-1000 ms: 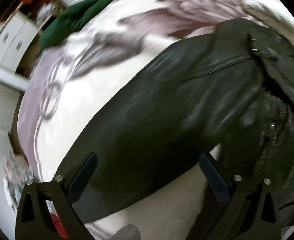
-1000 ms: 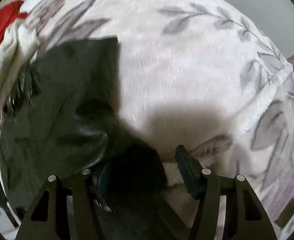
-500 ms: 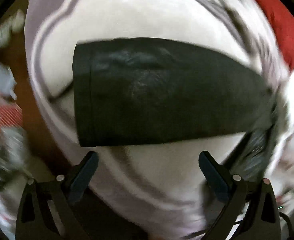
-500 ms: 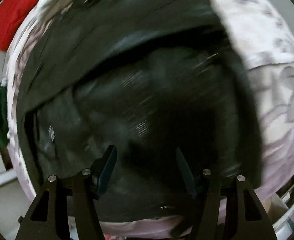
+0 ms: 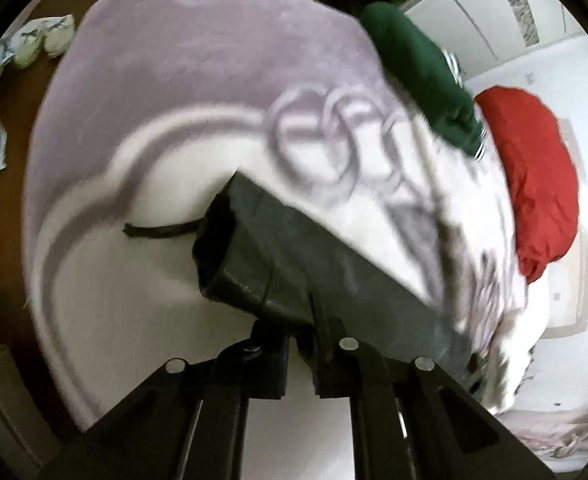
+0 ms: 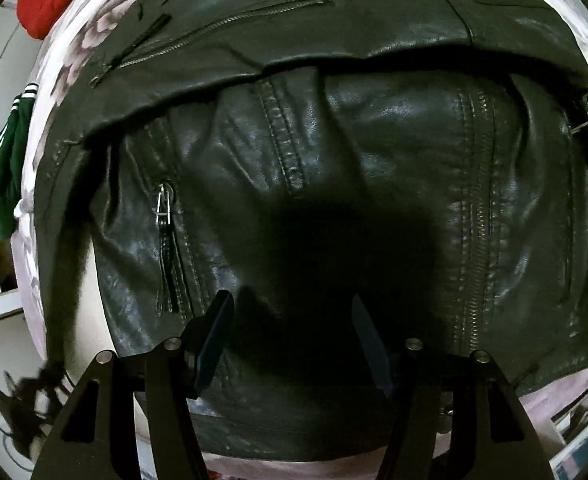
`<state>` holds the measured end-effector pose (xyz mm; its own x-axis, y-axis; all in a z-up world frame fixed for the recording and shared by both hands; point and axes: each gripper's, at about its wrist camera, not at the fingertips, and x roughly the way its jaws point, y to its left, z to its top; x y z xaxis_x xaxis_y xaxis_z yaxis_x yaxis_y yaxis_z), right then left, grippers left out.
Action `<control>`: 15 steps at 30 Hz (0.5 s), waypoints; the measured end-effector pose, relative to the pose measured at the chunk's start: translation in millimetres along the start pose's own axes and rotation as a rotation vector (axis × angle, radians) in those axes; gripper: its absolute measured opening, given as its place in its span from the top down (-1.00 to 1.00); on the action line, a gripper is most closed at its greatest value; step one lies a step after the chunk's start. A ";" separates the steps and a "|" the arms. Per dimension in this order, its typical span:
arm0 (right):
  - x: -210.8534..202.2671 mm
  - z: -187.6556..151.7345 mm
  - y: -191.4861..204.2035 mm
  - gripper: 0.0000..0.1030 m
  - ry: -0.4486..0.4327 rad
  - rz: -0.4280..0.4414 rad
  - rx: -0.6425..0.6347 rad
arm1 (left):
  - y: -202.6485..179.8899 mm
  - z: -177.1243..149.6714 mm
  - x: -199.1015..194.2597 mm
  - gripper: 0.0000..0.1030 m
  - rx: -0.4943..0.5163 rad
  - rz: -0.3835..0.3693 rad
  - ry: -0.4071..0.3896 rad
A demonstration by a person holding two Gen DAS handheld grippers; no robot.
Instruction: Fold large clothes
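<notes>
Jacket: my black leather jacket point(image 6: 334, 152) lies spread across the pale floral blanket point(image 5: 174, 92) on the bed, zips and seams facing up, filling nearly the whole right wrist view.
Sleeve: the cuff end point(image 5: 246, 264) points toward the blanket's edge, its mouth gaping.
Left gripper: my left gripper point(image 5: 298, 344) is clenched on the lower rim of that cuff, leather pinched between the pads.
Right gripper: my right gripper point(image 6: 290, 340) hangs over the jacket body, jaws apart, grasping nothing that I can see.
Neighbours: a green garment point(image 5: 418, 76) and a red one point(image 5: 534, 176) sit at the far edge of the blanket.
Risk, grip: I judge the bite shallow; smooth leather could slide out when I pull the sleeve across.
Risk, drag: with the body not pinned, the whole jacket may shift and the fold come out crooked.
Risk, blanket: the pads may have caught some plush too, which would lift it.
</notes>
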<state>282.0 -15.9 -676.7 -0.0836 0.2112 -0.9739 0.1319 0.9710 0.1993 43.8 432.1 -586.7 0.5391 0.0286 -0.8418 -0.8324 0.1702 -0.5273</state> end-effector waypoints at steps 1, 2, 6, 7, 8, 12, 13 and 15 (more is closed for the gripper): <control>0.7 -0.3 -2.5 -0.23 0.010 0.004 0.019 | 0.8 11.2 12.7 0.88 -0.001 -0.010 0.019; 1.2 0.1 -3.1 -0.23 0.013 0.012 0.032 | 1.1 16.8 25.4 0.87 0.005 -0.010 0.043; -9.1 -0.3 -15.7 -0.23 0.021 0.047 0.072 | 6.1 6.9 44.6 0.76 -0.005 -0.040 0.192; -12.3 -0.5 -15.3 -0.23 0.019 0.057 0.076 | 10.4 0.3 46.1 0.48 -0.019 -0.068 0.235; -15.9 -1.4 -13.9 -0.23 0.017 0.067 0.075 | 14.2 -6.9 48.9 0.27 -0.042 -0.096 0.278; -23.6 7.2 -5.3 -0.27 0.000 0.107 0.060 | 22.2 -24.2 57.4 -0.16 -0.113 -0.187 0.287; -25.2 13.0 -1.3 -0.31 -0.005 0.112 0.046 | 19.3 -23.8 61.1 -0.16 -0.127 -0.182 0.280; -26.5 21.2 4.8 -0.32 -0.031 0.067 0.017 | 15.2 -19.1 65.8 -0.16 -0.176 -0.137 0.232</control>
<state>305.8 -19.1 -652.3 -0.0435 0.2721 -0.9613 0.1526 0.9527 0.2627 64.2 417.8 -652.3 0.6206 -0.2114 -0.7551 -0.7747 -0.0162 -0.6322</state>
